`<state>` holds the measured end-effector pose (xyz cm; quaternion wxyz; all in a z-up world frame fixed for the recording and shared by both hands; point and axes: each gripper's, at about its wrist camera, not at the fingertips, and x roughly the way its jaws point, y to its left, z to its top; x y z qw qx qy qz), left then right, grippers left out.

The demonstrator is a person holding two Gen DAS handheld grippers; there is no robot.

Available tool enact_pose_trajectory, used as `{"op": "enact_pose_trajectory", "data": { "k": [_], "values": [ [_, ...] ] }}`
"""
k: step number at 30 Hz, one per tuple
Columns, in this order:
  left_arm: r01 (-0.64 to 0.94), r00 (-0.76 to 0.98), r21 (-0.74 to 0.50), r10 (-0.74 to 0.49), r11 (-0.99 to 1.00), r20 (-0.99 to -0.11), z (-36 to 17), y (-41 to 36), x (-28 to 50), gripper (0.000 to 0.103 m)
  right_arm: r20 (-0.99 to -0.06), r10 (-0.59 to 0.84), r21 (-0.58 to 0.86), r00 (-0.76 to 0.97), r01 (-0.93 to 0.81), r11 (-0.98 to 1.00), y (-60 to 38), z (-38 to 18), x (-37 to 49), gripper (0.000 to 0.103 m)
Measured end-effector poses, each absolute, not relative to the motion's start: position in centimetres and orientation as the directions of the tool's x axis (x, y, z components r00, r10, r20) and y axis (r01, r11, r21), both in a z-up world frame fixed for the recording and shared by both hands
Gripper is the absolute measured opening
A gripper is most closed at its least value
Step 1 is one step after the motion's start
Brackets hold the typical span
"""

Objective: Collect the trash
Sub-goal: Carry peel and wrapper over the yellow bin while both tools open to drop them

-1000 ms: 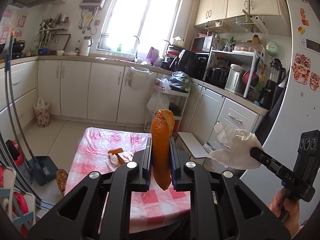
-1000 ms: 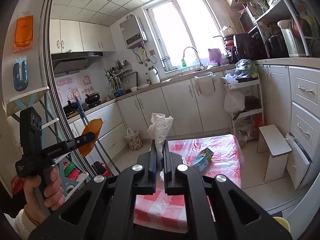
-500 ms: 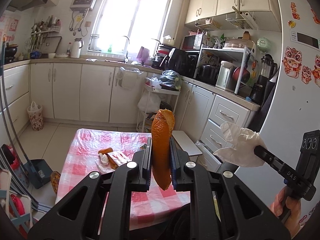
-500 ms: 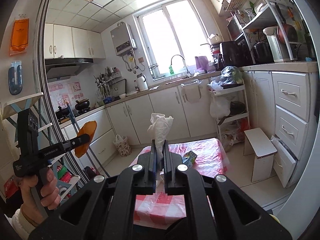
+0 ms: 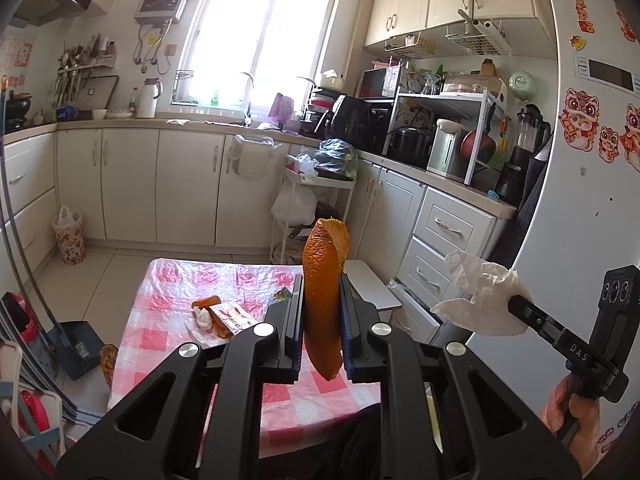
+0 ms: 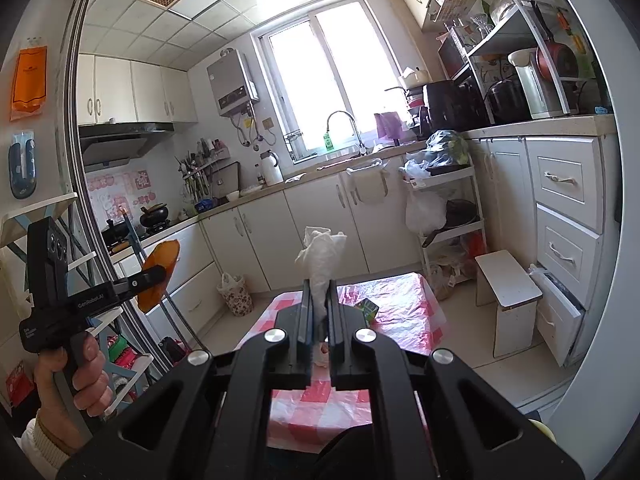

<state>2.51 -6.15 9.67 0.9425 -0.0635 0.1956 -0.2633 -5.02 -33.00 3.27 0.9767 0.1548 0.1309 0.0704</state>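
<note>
A low table [image 5: 168, 320] under a pink-and-white checked plastic cloth stands in the middle of the kitchen floor, a white stool [image 6: 506, 280] just off its right edge. Above the table's near edge both grippers are held up. The left gripper [image 5: 322, 312] is clamped on a strip of orange peel [image 5: 322, 280], its long axis upright, curled tip pointing at the ceiling and lower end hanging below the pads. The right gripper [image 6: 318, 304] is closed on a crumpled white tissue [image 6: 320, 256], which also stands upright, flaring above the jaws.

The left wrist view shows small litter near the middle of the cloth: a torn wrapper [image 5: 230, 318] with a wadded white scrap [image 5: 204, 318] and an orange bit [image 5: 206, 301] touching it. The right wrist view hides these behind its fingers but shows a green carton [image 6: 368, 309] lying toward the far right corner, and a flowered bin [image 6: 236, 294] by the far cabinets
</note>
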Motion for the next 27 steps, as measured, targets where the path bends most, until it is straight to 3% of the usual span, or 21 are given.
{"op": "enact_pose_trajectory", "data": {
  "k": [20, 27],
  "values": [
    [0.485, 0.779, -0.216, -0.531, 0.848, -0.334, 10.0, -6.5, 2.0, 0.015, -0.235, 0.175, 0.320, 0.956, -0.094, 0.943, -33.0, 3.6, -5.1, 0.007],
    [0.512, 0.756, -0.215, -0.555, 0.832, -0.348, 9.6, -7.8, 2.0, 0.015, -0.264, 0.104, 0.252, 0.959, -0.035, 0.967, -33.3, 3.6, -6.1, 0.007]
  ]
}}
